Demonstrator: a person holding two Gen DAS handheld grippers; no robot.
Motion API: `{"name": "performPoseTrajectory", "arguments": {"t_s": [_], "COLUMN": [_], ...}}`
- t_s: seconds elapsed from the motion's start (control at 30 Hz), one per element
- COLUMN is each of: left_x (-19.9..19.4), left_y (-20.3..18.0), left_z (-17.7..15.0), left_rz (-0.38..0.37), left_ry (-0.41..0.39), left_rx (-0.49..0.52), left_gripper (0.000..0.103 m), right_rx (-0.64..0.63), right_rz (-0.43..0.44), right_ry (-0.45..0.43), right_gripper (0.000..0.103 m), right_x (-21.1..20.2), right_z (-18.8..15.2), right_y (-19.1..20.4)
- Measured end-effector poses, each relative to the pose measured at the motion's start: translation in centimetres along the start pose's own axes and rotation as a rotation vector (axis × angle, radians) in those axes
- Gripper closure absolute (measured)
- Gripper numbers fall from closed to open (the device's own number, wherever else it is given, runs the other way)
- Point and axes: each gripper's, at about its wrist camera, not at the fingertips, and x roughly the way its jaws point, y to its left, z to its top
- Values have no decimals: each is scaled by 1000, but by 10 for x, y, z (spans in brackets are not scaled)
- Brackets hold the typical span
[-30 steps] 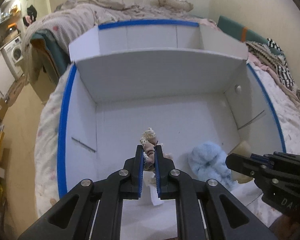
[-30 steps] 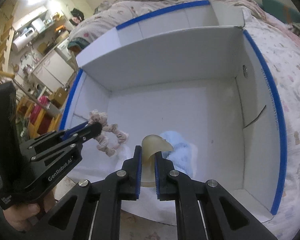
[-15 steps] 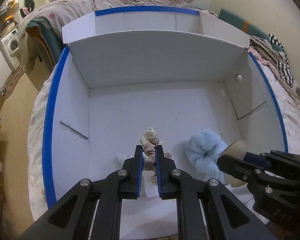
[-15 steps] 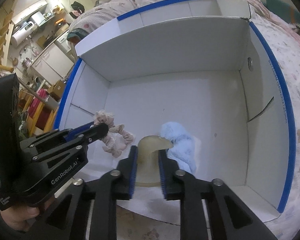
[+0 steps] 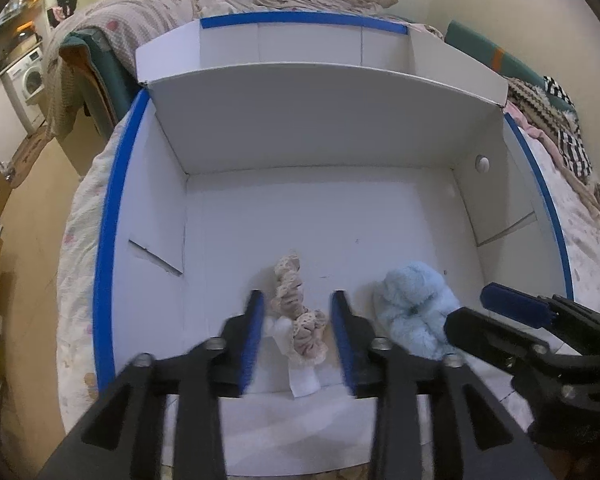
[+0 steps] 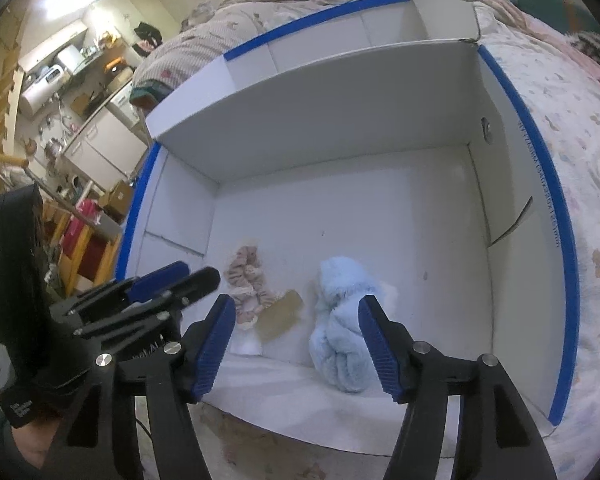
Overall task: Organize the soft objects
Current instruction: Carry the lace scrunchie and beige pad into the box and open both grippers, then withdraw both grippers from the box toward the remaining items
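Both my tools, left tool [image 5: 298, 312] and right tool [image 6: 296, 320], just opened, dropping pink frilly scrunchie [image 5: 296, 312] and tan flat sponge [image 6: 280, 314] inside white cardboard box [image 5: 300, 216].

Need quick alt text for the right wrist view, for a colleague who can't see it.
The open right hand-held gripper hovers at the near edge of a white box holding a blue plush toy, a tan pad and a pink scrunchie. The left hand-held gripper is alongside.
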Motion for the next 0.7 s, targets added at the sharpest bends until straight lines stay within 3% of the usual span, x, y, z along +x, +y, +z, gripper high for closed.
{"name": "performPoseTrajectory", "arguments": {"t_s": [0.03,0.1,0.3,0.57,0.7], "left_x": [-1,-4,-13,-20,-25], "left_y": [0,1,-2,-9,-7], "left_z": [0,1,3,5,5], "left_rz": [3,13,36,79,61], "left_ry": [-2,-15,-56,-75,-88], "left_rx": [-4,-9,2,19,-2], "left_gripper": [52,41,36,35,34], "right_rx": [6,23,62,58,75], "right_rz": [6,7,4,-28,-37], "right_ry": [-5,-20,-55,-93,-109], "right_gripper": [34,23,6,2,0], "right_x": [-1,-3,-11,-18,-22], "right_z": [1,2,4,6,5], "right_y": [-1,-3,-9,-8,-11]}}
